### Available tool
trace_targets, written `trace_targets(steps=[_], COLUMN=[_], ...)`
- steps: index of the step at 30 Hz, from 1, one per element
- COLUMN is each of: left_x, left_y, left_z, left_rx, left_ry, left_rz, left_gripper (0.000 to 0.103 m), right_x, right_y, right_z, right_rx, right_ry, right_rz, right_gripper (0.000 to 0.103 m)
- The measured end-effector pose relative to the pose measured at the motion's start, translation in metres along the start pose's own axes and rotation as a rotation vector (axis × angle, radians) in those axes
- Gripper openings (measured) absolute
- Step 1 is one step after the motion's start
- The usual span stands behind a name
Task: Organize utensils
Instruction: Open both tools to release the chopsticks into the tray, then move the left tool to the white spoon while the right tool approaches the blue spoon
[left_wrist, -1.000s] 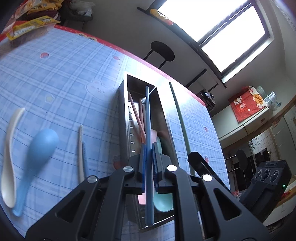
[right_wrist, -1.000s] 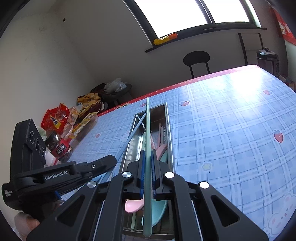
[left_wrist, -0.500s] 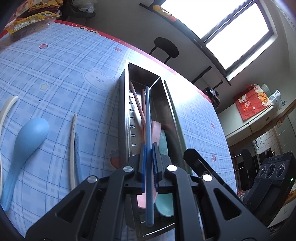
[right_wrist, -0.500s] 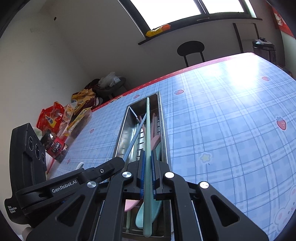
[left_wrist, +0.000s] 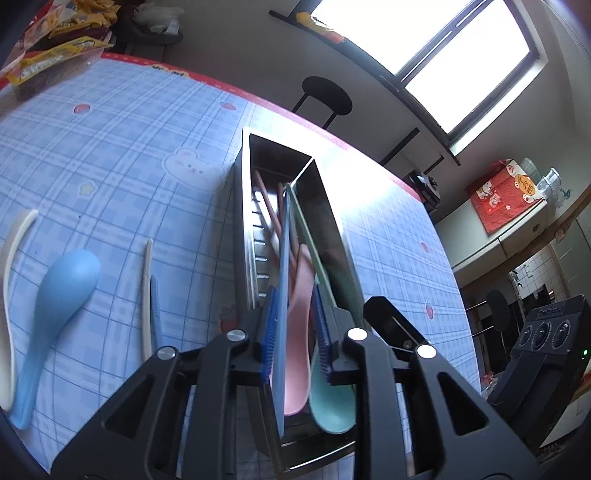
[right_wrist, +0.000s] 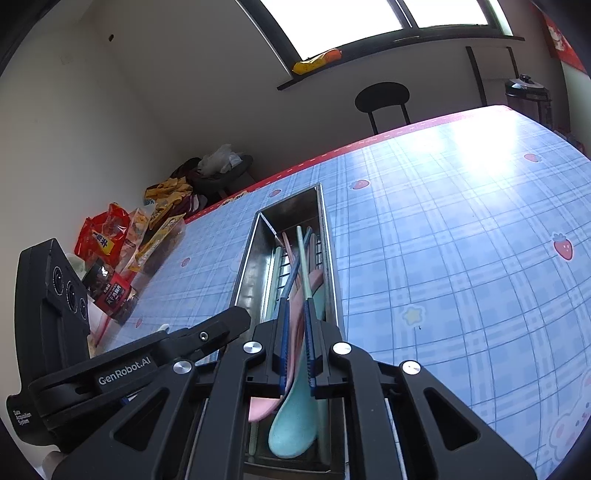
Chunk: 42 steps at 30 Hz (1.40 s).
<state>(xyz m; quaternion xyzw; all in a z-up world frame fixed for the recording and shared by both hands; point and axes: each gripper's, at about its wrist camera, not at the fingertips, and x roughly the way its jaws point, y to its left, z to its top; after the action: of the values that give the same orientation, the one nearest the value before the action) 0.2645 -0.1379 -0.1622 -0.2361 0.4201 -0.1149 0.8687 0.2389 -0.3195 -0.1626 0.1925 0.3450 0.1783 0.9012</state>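
Note:
A long metal tray (left_wrist: 240, 221) lies on the blue checked tablecloth with a pink spoon (left_wrist: 299, 332), a teal spoon (left_wrist: 328, 406) and reddish chopsticks inside. My left gripper (left_wrist: 295, 317) hangs over its near end, jaws opening. A blue chopstick (left_wrist: 282, 280) leans loose against the left pad and slants down into the tray. My right gripper (right_wrist: 295, 325) hovers over the same tray (right_wrist: 247, 266), jaws opening. A pale green chopstick (right_wrist: 302, 258) rests along the right pad, unclamped, above the teal spoon (right_wrist: 295, 424).
Left of the tray lie a blue spoon (left_wrist: 62, 291), a white spoon (left_wrist: 11, 266), a white chopstick (left_wrist: 147, 288) and a short blue one (left_wrist: 156, 314). Snack packets (right_wrist: 110, 236) crowd the far left edge. A black stool (right_wrist: 382, 98) stands beyond the table.
Both pairs of jaws have parted from the chopsticks they clamped. The blue and green chopsticks have dropped from above the tray down into it.

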Motion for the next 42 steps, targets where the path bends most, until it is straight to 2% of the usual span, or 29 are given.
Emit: trace_targets(steps=[1,2,3,4,5,6,7,8,11,18,23,26,29,32,39,42], left_x=[-0.005,-0.010,-0.016,-0.024,-0.032,-0.042,-0.051,-0.061,-0.088,-0.144,-0.172,-0.185,-0.196,-0.202,-0.190,-0.181], left_y=[-0.001,-0.002,-0.002,-0.003,-0.003,-0.003,-0.002,-0.001,0.005,0.036,0.076,0.099,0.120,0.135,0.144,0.149], left_z=[0.003,0.006,0.009,0.012,0.014,0.017,0.020,0.023,0.027,0.026,0.020,0.015,0.010,0.004,-0.014,-0.021], left_rx=[0.011,0.024,0.036,0.053,0.066,0.084,0.101,0.115,0.159,0.240,0.233,0.239,0.260,0.281,0.344,0.350], left_ry=[-0.013,-0.028,-0.045,-0.071,-0.095,-0.126,-0.153,-0.177,-0.234,-0.330,-0.337,-0.332,-0.332,-0.318,-0.255,-0.219], left_rz=[0.000,0.001,0.004,0.007,0.012,0.024,0.039,0.051,0.090,0.238,0.315,0.341,0.372,0.359,0.279,0.236], left_gripper=[0.028,0.032,0.042,0.054,0.059,0.066,0.079,0.085,0.095,0.097,0.097,0.097,0.097,0.097,0.096,0.095], right_x=[-0.003,-0.007,-0.010,-0.014,-0.017,-0.020,-0.022,-0.024,-0.024,-0.018,-0.018,-0.018,-0.023,-0.030,-0.043,-0.046], right_y=[0.000,0.000,0.001,0.002,0.003,0.004,0.005,0.006,0.009,0.022,0.041,0.053,0.064,0.075,0.085,0.090], right_z=[0.001,0.002,0.002,0.003,0.003,0.004,0.004,0.005,0.004,-0.002,-0.011,-0.016,-0.024,-0.034,-0.061,-0.072], right_rx=[-0.001,-0.005,-0.009,-0.016,-0.022,-0.027,-0.030,-0.033,-0.047,-0.118,-0.215,-0.252,-0.284,-0.312,-0.274,-0.268], right_ry=[-0.013,-0.029,-0.046,-0.066,-0.085,-0.104,-0.116,-0.127,-0.130,-0.112,-0.114,-0.120,-0.119,-0.116,-0.072,-0.047], right_rz=[0.000,-0.002,-0.009,-0.020,-0.031,-0.036,-0.035,-0.037,-0.048,-0.105,-0.136,-0.176,-0.179,-0.190,-0.177,-0.160], right_gripper=[0.018,0.032,0.040,0.053,0.064,0.068,0.078,0.085,0.095,0.097,0.097,0.097,0.097,0.097,0.097,0.088])
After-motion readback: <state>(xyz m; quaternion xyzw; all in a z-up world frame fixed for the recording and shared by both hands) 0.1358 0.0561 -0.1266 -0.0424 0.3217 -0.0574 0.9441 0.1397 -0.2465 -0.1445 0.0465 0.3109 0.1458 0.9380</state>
